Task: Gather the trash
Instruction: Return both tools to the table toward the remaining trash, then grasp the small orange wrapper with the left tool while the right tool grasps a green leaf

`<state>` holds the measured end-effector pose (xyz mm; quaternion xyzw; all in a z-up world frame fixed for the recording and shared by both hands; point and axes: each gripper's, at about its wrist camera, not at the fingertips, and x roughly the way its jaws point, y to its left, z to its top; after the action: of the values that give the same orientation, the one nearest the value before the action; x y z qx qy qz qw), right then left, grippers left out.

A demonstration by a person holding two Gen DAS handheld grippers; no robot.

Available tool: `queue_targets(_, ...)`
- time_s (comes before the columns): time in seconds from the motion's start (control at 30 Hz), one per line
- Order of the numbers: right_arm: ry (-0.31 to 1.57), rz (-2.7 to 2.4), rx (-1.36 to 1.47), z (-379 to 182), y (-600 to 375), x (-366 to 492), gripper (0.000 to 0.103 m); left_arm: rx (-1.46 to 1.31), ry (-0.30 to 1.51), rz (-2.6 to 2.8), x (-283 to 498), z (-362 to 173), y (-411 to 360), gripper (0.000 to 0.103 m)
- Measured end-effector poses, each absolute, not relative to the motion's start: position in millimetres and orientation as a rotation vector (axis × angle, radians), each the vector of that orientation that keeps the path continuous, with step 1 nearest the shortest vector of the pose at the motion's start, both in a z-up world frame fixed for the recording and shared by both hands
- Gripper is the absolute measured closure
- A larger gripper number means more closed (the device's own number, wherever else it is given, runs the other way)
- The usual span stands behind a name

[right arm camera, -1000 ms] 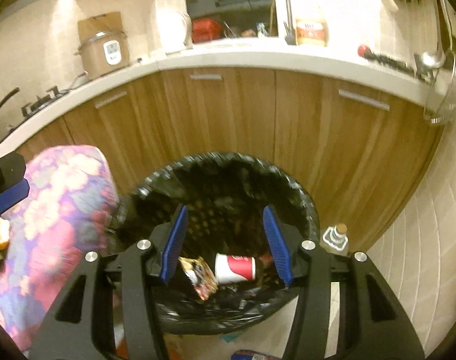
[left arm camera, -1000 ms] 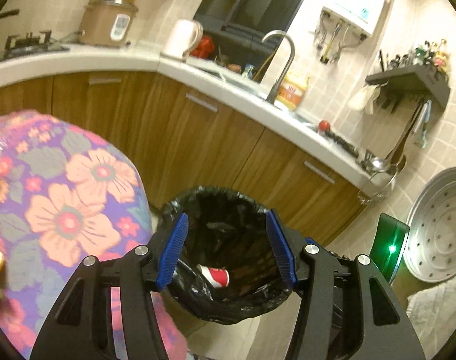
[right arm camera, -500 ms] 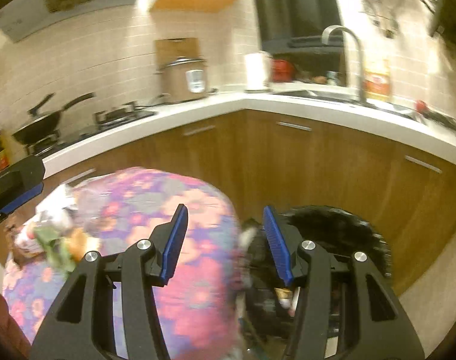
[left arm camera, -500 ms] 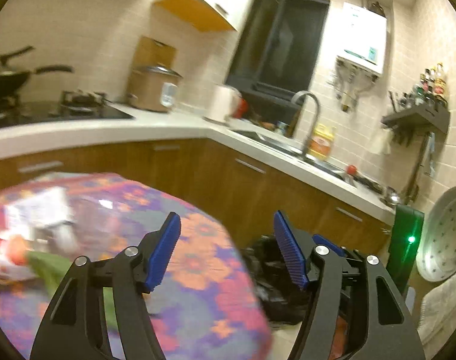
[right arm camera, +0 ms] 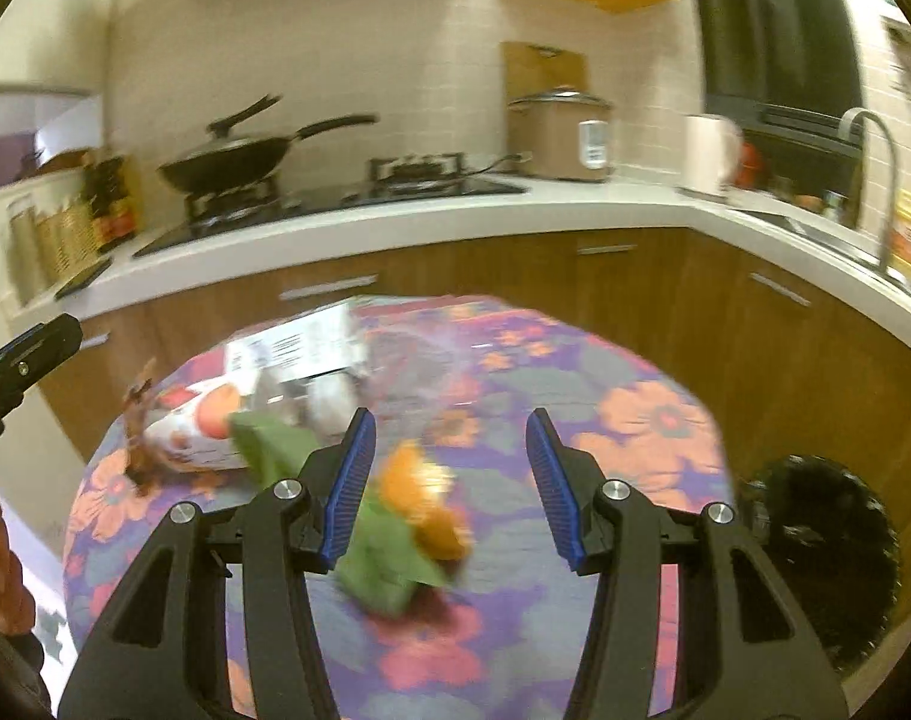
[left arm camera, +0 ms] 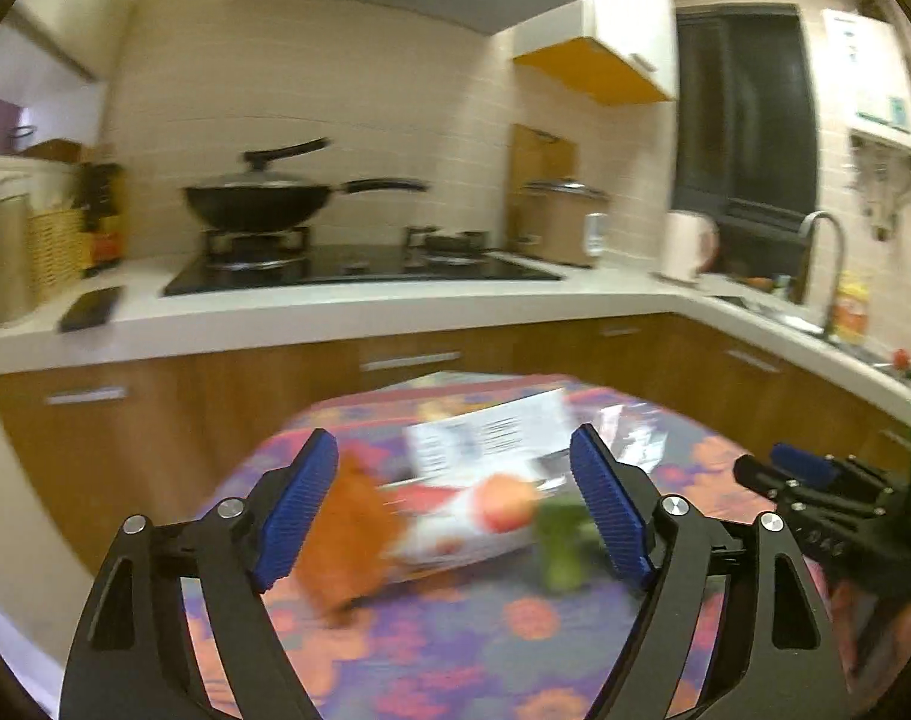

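Note:
Trash lies on a round table with a floral cloth (left arm camera: 515, 648) (right arm camera: 635, 420). In the left wrist view I see a white printed snack bag (left arm camera: 473, 516), a brown-orange scrap (left arm camera: 347, 534) and a green leaf scrap (left arm camera: 560, 546). My left gripper (left arm camera: 455, 510) is open and empty, just short of them. In the right wrist view the snack bag (right arm camera: 197, 432), green leaves (right arm camera: 377, 558) and an orange peel piece (right arm camera: 425, 510) show. My right gripper (right arm camera: 449, 486) is open and empty over the peel. The black-lined trash bin (right arm camera: 827, 546) stands right of the table.
A white counter (left arm camera: 335, 312) with wooden cabinets curves behind the table. On it are a stove with a black wok (left arm camera: 257, 198), a rice cooker (left arm camera: 563, 219), a kettle (left arm camera: 689, 243) and a sink faucet (left arm camera: 821, 252). The right gripper shows at the left view's right edge (left arm camera: 815, 486).
Both grippers have swung left and up from the trash bin to the floral table. The trash on the table has come between the fingers; the bin has dropped to the right edge.

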<state>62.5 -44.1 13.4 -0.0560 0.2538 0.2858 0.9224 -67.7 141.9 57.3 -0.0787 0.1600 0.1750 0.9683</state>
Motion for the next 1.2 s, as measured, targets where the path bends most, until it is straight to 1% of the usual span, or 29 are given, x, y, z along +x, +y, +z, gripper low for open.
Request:
queue_targets(0.27,0.565,0.687,-0.215,-4.2,21.0,57.7,0.054,-0.245,0.447,0.396,-60.0,19.2,196.8,0.023)
queue_targets(0.4,0.594,0.709,-0.255,-13.7,41.3,63.5,0.054,-0.246,0.507,0.381,-43.0,7.7,195.1,0.023)
queue_targets(0.67,0.643,0.735,-0.252,-27.7,52.4,74.2,0.054,-0.245,0.537,0.363,-28.7,-9.2,189.0,0.023)
queue_targets(0.77,0.649,0.734,-0.269,-33.1,55.6,73.9,0.055,-0.26,0.541,0.368,-26.6,-11.9,192.3,0.027)
queue_targets(0.8,0.649,0.73,-0.269,-34.4,55.8,74.0,0.055,-0.263,0.544,0.375,-26.6,-12.8,193.0,0.032)
queue_targets(0.87,0.653,0.728,-0.263,-35.9,56.1,74.7,0.063,-0.275,0.545,0.377,-27.2,-13.7,195.0,0.037)
queue_targets(0.9,0.655,0.724,-0.261,-36.3,55.8,75.4,0.068,-0.28,0.543,0.377,-28.4,-14.1,195.4,0.041)
queue_targets(0.93,0.657,0.725,-0.259,-36.6,55.6,75.8,0.071,-0.283,0.541,0.38,-29.1,-14.4,195.9,0.045)
queue_targets(0.97,0.657,0.725,-0.258,-36.8,55.4,75.8,0.073,-0.284,0.541,0.378,-29.8,-14.5,195.5,0.052)
queue_targets(1.03,0.649,0.728,-0.257,-36.5,54.8,74.5,0.08,-0.284,0.535,0.378,-31.0,-14.3,195.1,0.057)
queue_targets(1.07,0.643,0.728,-0.26,-36.1,54.5,73.0,0.083,-0.281,0.53,0.378,-31.8,-13.9,194.3,0.067)
queue_targets(1.1,0.638,0.728,-0.263,-35.8,54.5,71.6,0.088,-0.277,0.523,0.378,-32.8,-13.1,193.1,0.078)
queue_targets(1.13,0.633,0.728,-0.263,-35.4,54.4,70.2,0.09,-0.273,0.519,0.383,-33.7,-12.0,191.7,0.08)
queue_targets(1.2,0.625,0.729,-0.259,-34.1,53.0,67.7,0.092,-0.273,0.508,0.386,-35.5,-10.7,192.1,0.091)
